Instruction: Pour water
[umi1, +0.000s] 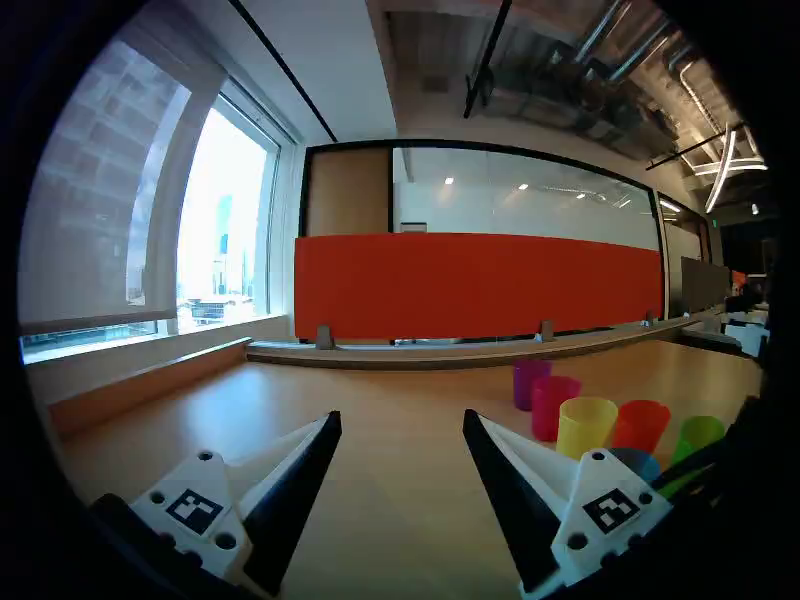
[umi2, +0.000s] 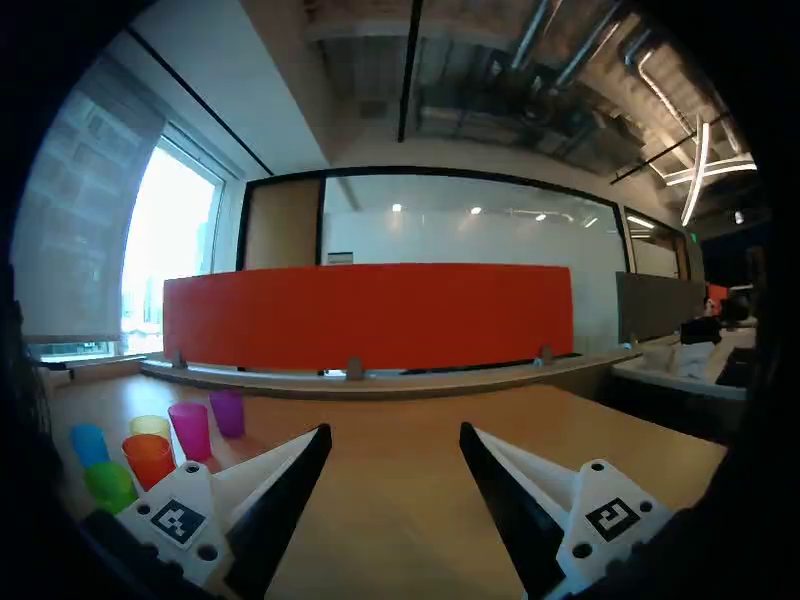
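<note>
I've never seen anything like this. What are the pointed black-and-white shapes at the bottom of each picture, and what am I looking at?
No robot here: a person carries a two-finger tool in each hand, each with a wide-angle camera looking along its fingers. One picture comes from the left tool, the other from the right tool; the pointed shapes are their fingers. Both are open and hold nothing. On the wooden table stands a cluster of coloured plastic cups, with a red screen behind.

No legible text or numbers; coded square markers (umi1: 193, 510) on fingers (umi1: 295, 490)
</note>
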